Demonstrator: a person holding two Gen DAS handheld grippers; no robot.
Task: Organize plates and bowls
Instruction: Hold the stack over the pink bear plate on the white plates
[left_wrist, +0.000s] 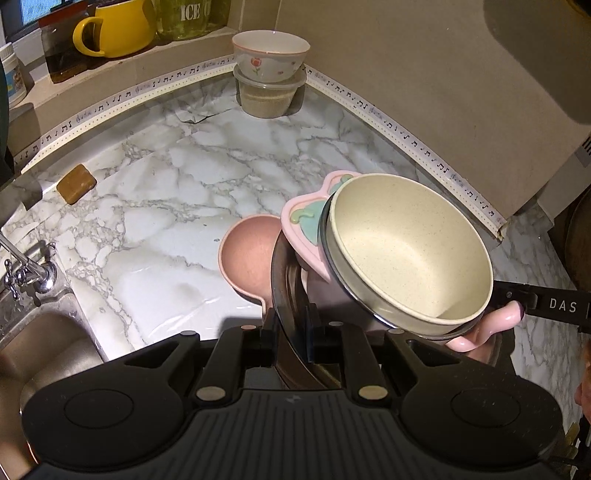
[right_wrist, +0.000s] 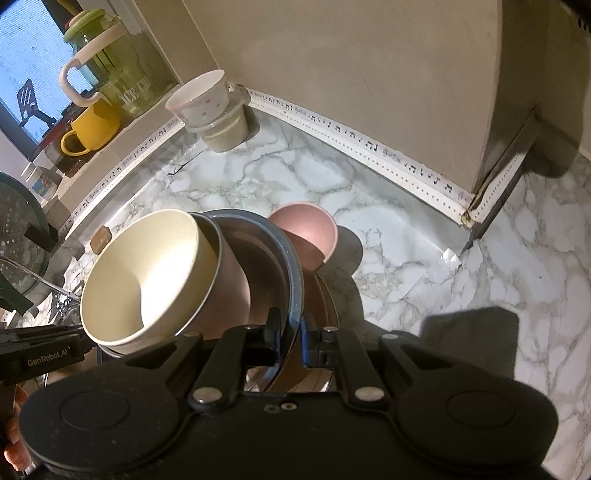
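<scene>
Both sets of jaws clamped on the dark plate (left_wrist: 284, 295) under stacked bowls (left_wrist: 410, 251); floral bowl (left_wrist: 271, 55), sink (left_wrist: 40, 343) well apart.

"ice" on jar (left_wrist: 192, 16); "genrobot.ai" on left gripper (right_wrist: 48, 360).

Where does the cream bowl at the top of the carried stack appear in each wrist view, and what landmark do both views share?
Left wrist view: the cream bowl sits right of centre, tilted, above the left gripper.
Right wrist view: the cream bowl sits left of centre, beside the right gripper.
Shared landmark: the flowered bowl on a lidded tub in the counter's back corner.
</scene>
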